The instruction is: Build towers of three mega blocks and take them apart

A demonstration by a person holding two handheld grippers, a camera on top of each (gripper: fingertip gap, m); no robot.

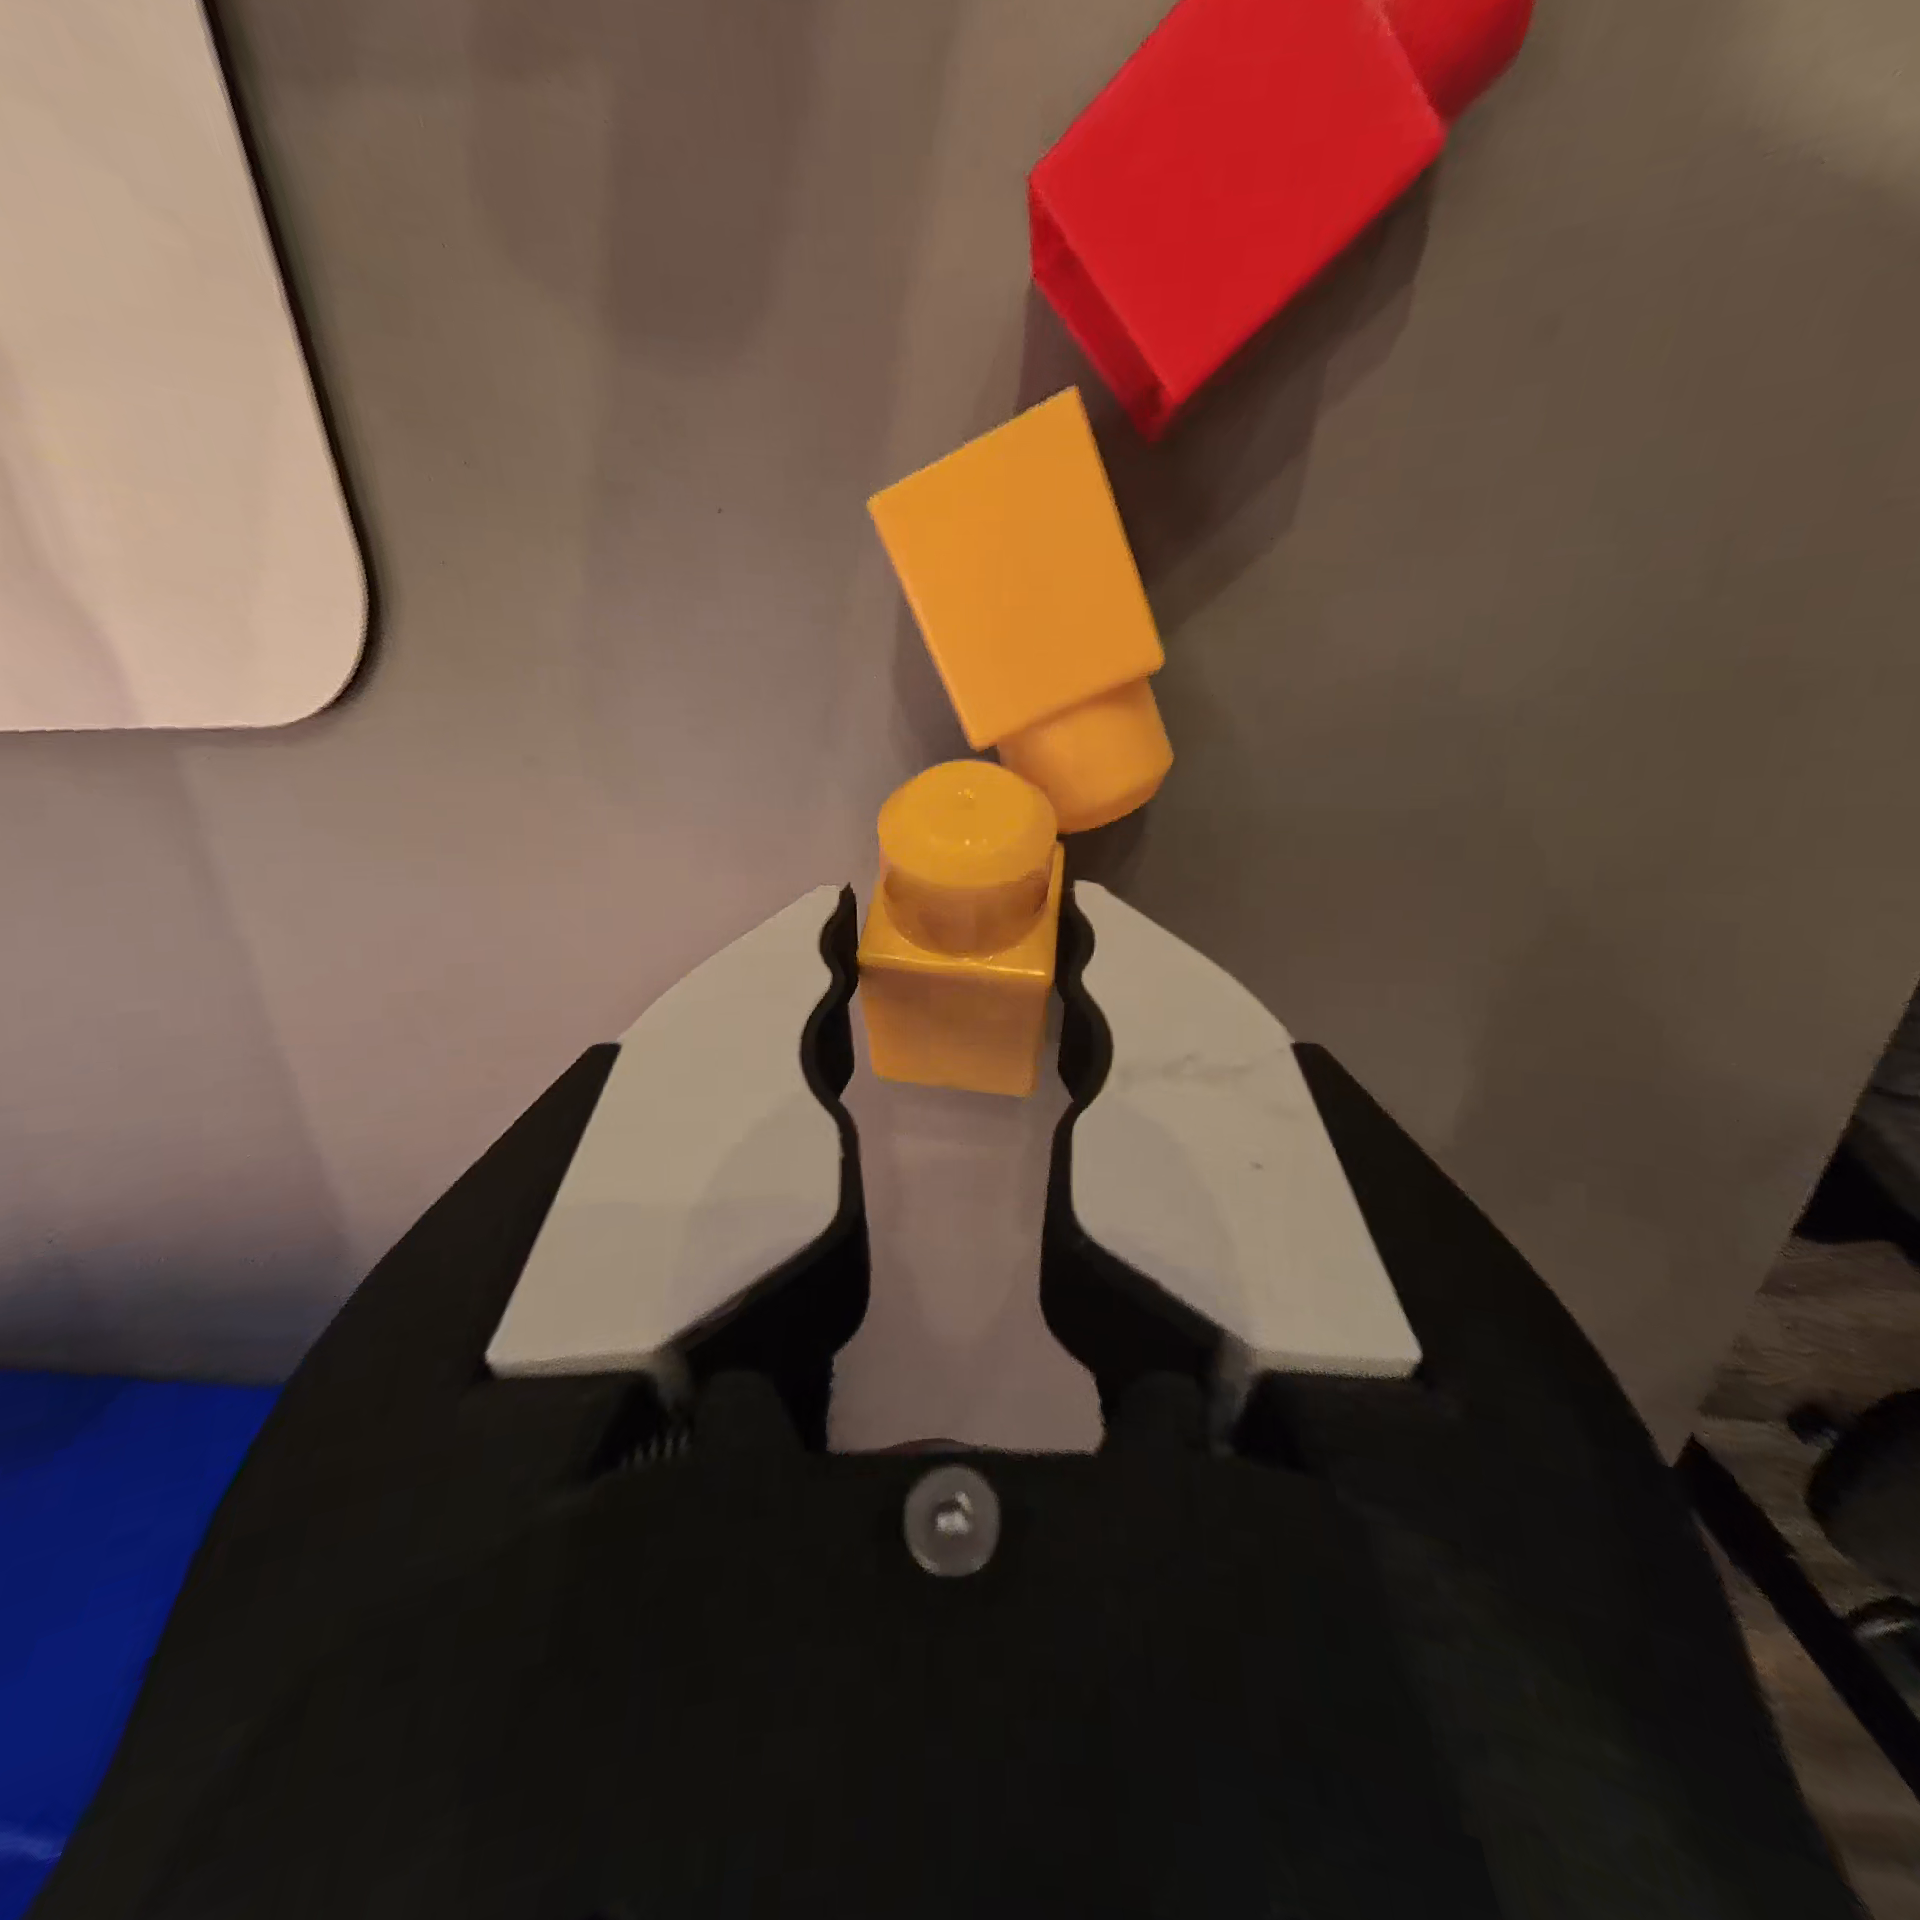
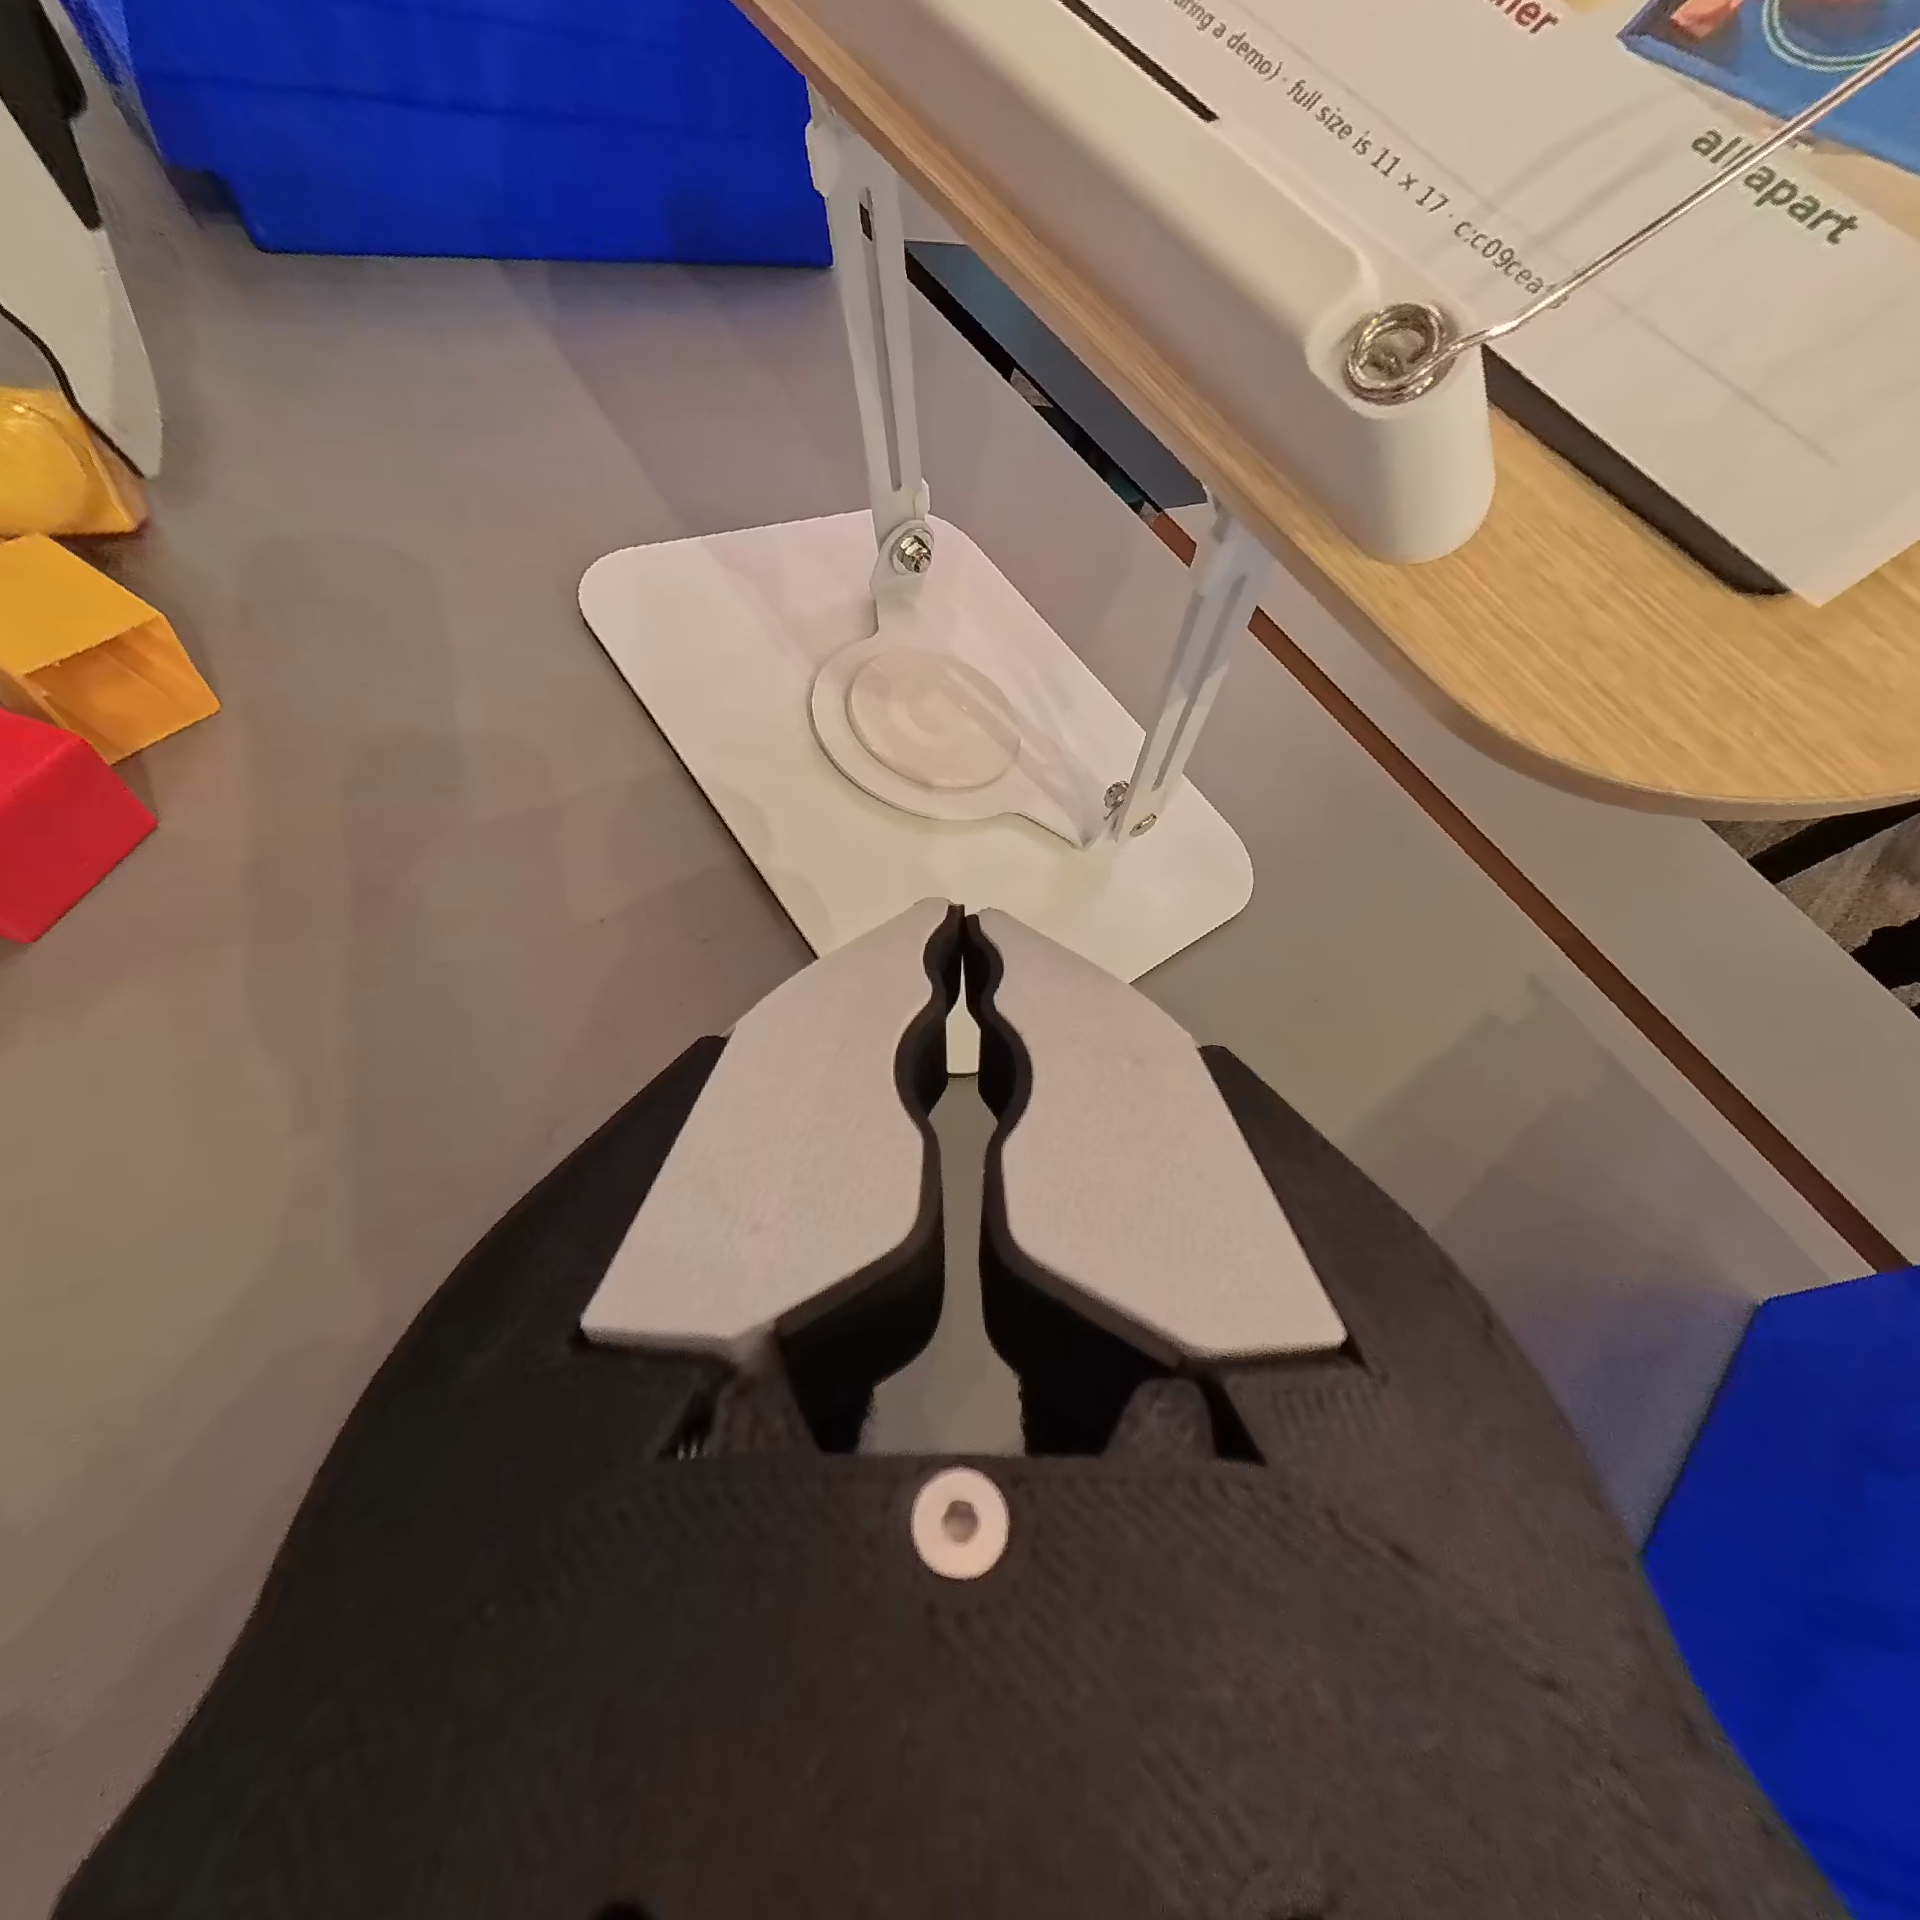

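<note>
No tower stands yet — the left gripper [image 1: 961,987] clamps one yellow block [image 1: 951,1013]. A second yellow block [image 1: 1013,582] and a red block [image 1: 1236,197] lie loose; the right gripper [image 2: 961,920] is clenched on nothing.

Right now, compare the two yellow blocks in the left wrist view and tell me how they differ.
The near yellow block is clamped between the left tool's pads, while the far yellow block lies free on the grey table. The near yellow block's stud points away from the camera; the far yellow block's stud points back toward it. Both are single-stud, same colour, and their studs seem to touch.
</note>
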